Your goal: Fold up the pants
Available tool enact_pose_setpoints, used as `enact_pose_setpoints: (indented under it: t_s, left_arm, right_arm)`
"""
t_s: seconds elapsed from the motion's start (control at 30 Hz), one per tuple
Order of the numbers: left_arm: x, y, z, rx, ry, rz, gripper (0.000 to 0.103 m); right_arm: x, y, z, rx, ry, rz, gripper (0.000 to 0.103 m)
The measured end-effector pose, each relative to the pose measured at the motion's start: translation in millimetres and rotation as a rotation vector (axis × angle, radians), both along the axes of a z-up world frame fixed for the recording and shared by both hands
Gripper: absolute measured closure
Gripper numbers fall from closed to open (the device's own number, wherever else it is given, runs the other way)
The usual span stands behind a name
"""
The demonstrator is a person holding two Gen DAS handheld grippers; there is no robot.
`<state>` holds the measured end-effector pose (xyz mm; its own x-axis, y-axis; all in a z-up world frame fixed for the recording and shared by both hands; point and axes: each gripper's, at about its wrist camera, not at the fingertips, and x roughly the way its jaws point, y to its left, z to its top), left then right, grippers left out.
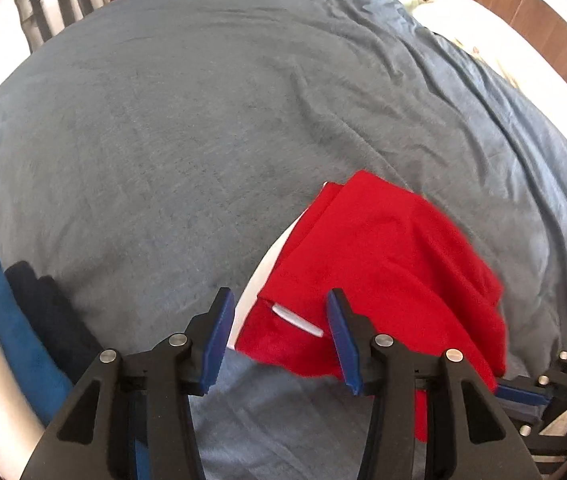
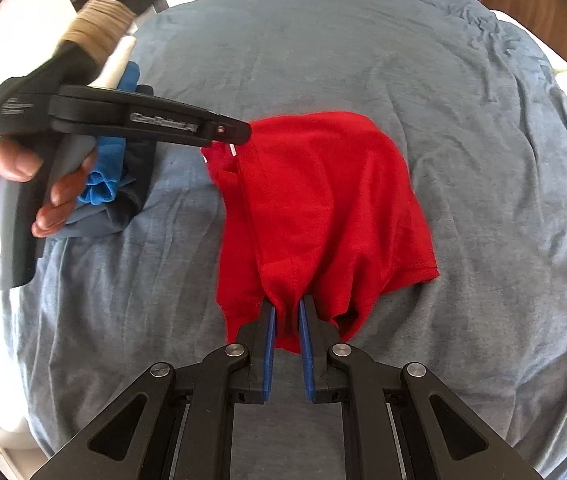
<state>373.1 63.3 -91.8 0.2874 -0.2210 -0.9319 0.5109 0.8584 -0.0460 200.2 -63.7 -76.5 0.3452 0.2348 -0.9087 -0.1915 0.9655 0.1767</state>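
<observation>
Red pants point(image 2: 323, 208): bunched on grey bed point(image 2: 363, 40), mid-fold.
Right tongs point(image 2: 286, 320): clenched on near edge.
Left tongs point(image 1: 279, 320): spread, nothing pinched, above far edge.
Next: lay flat, regrip for another fold.

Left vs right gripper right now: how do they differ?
Left gripper has its jaws apart and open, with nothing pinched; right gripper is shut on a bunched edge of the red pants. The left sits over the end with the white drawstring; the right holds the opposite end. Both have blue pads on black fingers and point down at the grey bedspread.
</observation>
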Motion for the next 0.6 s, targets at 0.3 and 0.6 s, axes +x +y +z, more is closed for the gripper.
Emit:
enact_pose_setpoints:
  t_s: [0.3, 0.6]
  left_arm:
    - [3.6, -13.3, -11.6, 0.002, -0.004, -0.005, 0.097]
    - [1.2, 2.3, 9.8, 0.094, -0.082, 0.045, 0.097]
  right_arm:
    - [4.0, -3.6, -7.8, -0.001, 0.023, -0.013, 0.09]
    - [1.4, 24.2, 5.0, 0.042, 0.013, 0.073, 0.09]
